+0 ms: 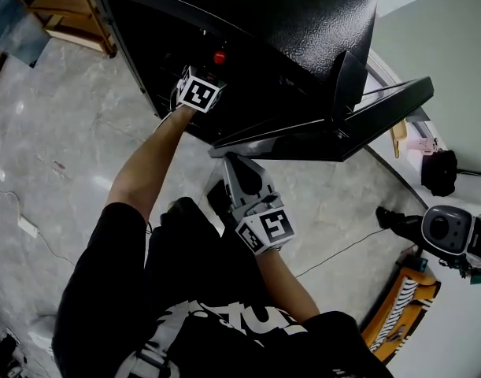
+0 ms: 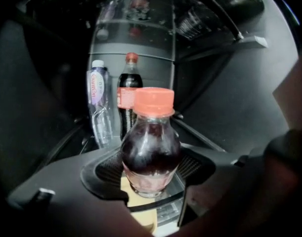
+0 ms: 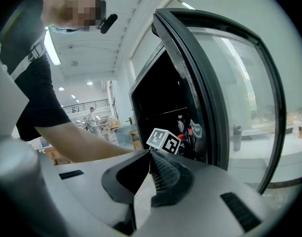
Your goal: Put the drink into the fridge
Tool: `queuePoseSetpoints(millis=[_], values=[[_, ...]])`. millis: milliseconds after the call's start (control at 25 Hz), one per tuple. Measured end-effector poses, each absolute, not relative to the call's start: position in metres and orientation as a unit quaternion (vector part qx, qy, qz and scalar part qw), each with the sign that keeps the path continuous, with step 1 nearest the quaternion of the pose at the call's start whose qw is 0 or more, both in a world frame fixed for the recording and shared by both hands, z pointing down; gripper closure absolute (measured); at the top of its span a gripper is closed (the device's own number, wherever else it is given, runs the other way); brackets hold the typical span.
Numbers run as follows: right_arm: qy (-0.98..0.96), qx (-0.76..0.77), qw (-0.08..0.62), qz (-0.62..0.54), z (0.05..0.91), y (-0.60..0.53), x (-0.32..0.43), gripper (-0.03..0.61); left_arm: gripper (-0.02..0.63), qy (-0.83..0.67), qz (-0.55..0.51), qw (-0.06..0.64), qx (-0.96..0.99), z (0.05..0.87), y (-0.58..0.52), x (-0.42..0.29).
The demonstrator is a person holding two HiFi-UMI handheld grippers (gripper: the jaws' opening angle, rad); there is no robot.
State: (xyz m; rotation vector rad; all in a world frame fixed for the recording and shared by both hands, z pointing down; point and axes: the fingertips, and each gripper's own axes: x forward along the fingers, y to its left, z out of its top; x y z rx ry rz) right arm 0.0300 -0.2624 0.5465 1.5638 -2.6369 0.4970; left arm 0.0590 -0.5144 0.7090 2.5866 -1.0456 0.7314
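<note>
A small bottle of dark drink (image 2: 151, 149) with an orange-red cap stands upright between the jaws of my left gripper (image 2: 151, 174), which is shut on its lower body. In the head view the left gripper (image 1: 201, 87) reaches into the open black fridge (image 1: 303, 22), and the red cap (image 1: 219, 57) shows just beyond it. The bottle is at the front edge of a glass shelf (image 2: 155, 201); I cannot tell whether it rests on it. My right gripper (image 1: 234, 162) is shut on nothing, its tips under the open fridge door (image 1: 334, 128). In the right gripper view the right gripper (image 3: 151, 158) points at the fridge opening.
A cola bottle (image 2: 127, 100) and a clear water bottle (image 2: 98, 105) stand at the back of the same shelf. The glass-fronted door (image 3: 220, 93) stands open on the right. A wooden rack (image 1: 63, 10) stands left of the fridge. A cable (image 1: 334, 250) lies on the grey floor.
</note>
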Motion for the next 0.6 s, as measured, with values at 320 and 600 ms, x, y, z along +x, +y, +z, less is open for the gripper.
queuePoseSetpoints(millis=[320, 600], values=[[-0.842, 0.514, 0.020, 0.164, 0.547, -0.263, 0.037, 0.554, 0.307, -0.359, 0.263, 0.121, 0.887, 0.717, -0.507, 0.061], [-0.842, 0.513, 0.019, 0.167, 0.544, -0.262, 0.035, 0.554, 0.307, -0.376, 0.252, 0.138, 0.881, 0.712, -0.491, 0.042]])
